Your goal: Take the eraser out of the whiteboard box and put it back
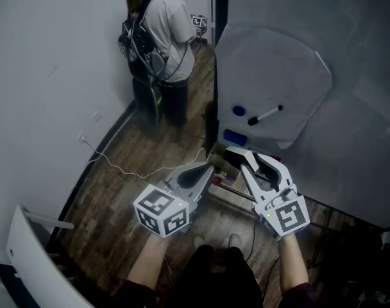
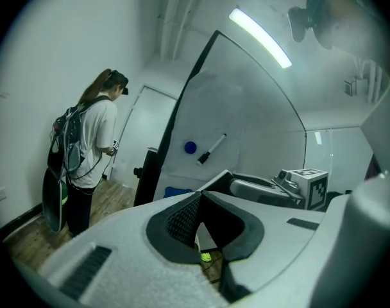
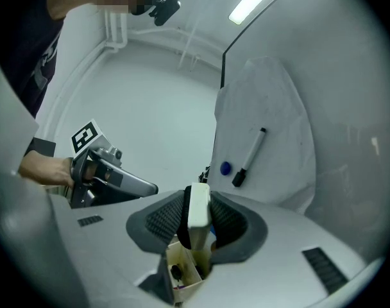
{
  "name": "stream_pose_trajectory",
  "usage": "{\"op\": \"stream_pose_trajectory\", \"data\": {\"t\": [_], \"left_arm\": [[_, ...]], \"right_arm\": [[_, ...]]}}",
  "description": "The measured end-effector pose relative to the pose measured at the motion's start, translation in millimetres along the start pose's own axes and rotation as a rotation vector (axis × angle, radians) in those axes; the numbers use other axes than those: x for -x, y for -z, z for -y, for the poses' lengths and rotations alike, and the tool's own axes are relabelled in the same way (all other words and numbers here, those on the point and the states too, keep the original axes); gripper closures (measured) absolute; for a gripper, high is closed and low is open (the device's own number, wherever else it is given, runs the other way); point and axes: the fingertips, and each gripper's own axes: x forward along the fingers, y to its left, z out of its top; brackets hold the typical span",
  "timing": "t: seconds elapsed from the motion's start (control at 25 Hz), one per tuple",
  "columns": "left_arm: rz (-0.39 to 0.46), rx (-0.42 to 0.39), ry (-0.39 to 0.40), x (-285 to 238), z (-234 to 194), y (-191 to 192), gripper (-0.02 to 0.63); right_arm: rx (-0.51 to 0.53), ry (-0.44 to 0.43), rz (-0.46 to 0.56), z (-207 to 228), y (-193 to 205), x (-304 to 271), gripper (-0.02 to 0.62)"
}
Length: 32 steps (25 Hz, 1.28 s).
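The right gripper (image 3: 196, 203) clamps the white eraser (image 3: 199, 212) upright between its pads, low in the centre of its view, just above the open whiteboard box (image 3: 181, 271); the left gripper (image 2: 200, 195) has its jaws together at the tips, nothing between them; a marker (image 3: 249, 158) lies on the whiteboard (image 3: 272, 108) right of centre.

L gripper (image 1: 210, 167) up first: pale grey shell, dk ribbed pads, blk slot marks on the shell. Behind it the L cube (image 1: 161, 212), wht w/ blk square markers on each face. Right of the L cube, R gripper (image 1: 237, 153): same grey shell, dk cut-outs, plus the R cube (image 1: 286, 217), same markings. Below the L cube: dk reddish sleeves (image 1: 138, 292), dk trousers (image 1: 214, 271), pale shoes (image 1: 235, 240).
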Motion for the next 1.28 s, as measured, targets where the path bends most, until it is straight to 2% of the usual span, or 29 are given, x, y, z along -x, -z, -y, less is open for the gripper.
{"op": "stream_pose_trajectory", "data": {"t": [0.2, 0.32, 0.64, 0.96, 1.28], "left_arm": [[-0.010, 0.002, -0.009, -0.9, -9.0, 11.6, 0.601], [-0.009, 0.007, -0.007, -2.9, -12.5, 13.5, 0.601], [-0.017, 0.028, -0.002, -5.0, -10.9, 25.4, 0.601], [-0.028, 0.062, -0.020, -1.1, -19.8, 40.3, 0.601], [-0.031, 0.065, -0.020, -4.5, -25.4, 45.4, 0.601]], "right_arm": [[0.049, 0.003, -0.024, -1.9, 17.8, -3.3, 0.479], [0.113, -0.011, -0.046, -4.1, 25.1, -6.0, 0.479], [0.222, -0.121, -0.086, -7.9, 52.7, -25.1, 0.479], [0.202, -0.177, -0.109, -5.3, 80.4, -41.5, 0.479], [0.187, -0.174, -0.153, 0.1, 103.1, -50.4, 0.479]]}}
